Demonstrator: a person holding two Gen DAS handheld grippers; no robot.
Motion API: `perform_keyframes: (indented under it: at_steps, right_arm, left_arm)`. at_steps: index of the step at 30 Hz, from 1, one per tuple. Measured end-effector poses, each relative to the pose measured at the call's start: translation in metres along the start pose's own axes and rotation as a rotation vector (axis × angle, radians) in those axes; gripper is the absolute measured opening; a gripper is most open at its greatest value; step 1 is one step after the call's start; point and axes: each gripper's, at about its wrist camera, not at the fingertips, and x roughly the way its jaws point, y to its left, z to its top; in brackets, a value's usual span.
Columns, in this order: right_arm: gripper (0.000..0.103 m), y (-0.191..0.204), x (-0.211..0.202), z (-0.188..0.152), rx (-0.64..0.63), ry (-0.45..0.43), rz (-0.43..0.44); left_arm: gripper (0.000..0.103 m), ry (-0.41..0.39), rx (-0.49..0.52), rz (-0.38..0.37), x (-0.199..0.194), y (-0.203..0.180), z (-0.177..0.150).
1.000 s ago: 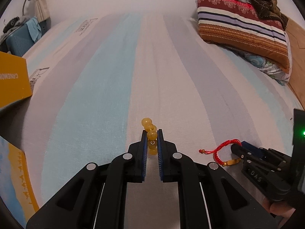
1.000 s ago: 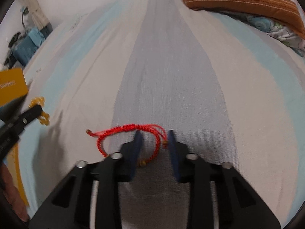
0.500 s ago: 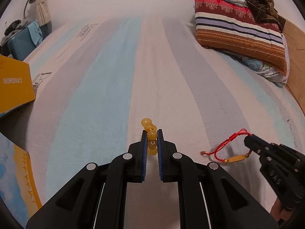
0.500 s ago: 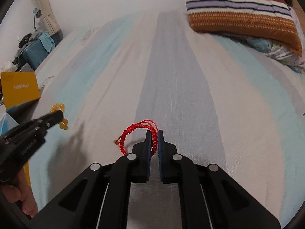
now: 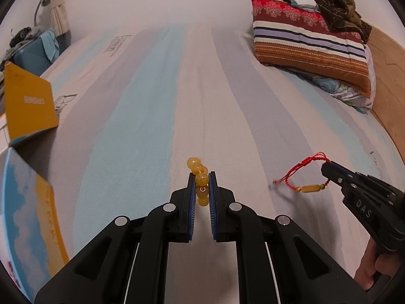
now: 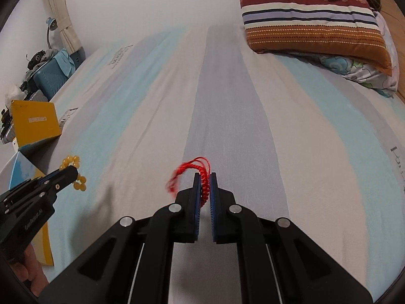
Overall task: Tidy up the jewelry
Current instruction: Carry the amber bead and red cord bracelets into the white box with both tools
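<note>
A: Left gripper (image 5: pixel 202 190) is low over the bed, pointing straight down the striped sheet (image 5: pixel 152 116), jaws pinched on a yellow bead bracelet (image 5: pixel 200 179).

B: And the beads are clear of the fabric. Round, amber-yellow, translucent, a few poking out past the tips and the rest stacked between the blue pads.

A: Over to the right gripper (image 6: pixel 205 190), level with it and off to the side, jaws closed on a red cord bracelet (image 6: pixel 200 177).

B: From the left camera that red cord hangs in a loop off the tips, carrying a gold tube bead (image 5: pixel 310 188) at the bottom. The loose end is blurred, so I can't read it.

A: Bare skin of the right hand (image 5: pixel 374 266) shows under the handle at the frame's edge.

B: Now containers. Down the left edge there's an open yellow box (image 5: pixel 30 106) with a blue, cloud-printed panel nearer the camera. I can't see what is in it.

A: Far end: striped pillow (image 6: pixel 311 22) on a floral one (image 6: pixel 354 68), a brown blanket (image 5: pixel 334 12) heaped on top.
</note>
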Motion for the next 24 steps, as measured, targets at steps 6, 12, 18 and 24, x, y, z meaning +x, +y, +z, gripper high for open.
perform_keyframes:
  at_steps: [6, 12, 18, 24]
  right_arm:
    - [0.006, 0.021, -0.031, -0.007, -0.015, -0.008, 0.007]
    - [0.006, 0.063, -0.074, -0.009, -0.047, -0.047, 0.051]
    - [0.006, 0.121, -0.114, -0.013, -0.1, -0.086, 0.105]
    - [0.006, 0.187, -0.143, -0.02, -0.161, -0.11, 0.168]
  left_arm:
    - [0.009, -0.002, 0.003, 0.007, -0.035, 0.004, -0.014]
    - [0.009, -0.017, -0.029, 0.022, -0.077, 0.027, -0.028]
    - [0.009, -0.071, -0.067, 0.069, -0.136, 0.062, -0.036]
    - [0.009, -0.109, -0.111, 0.133, -0.188, 0.109, -0.049]
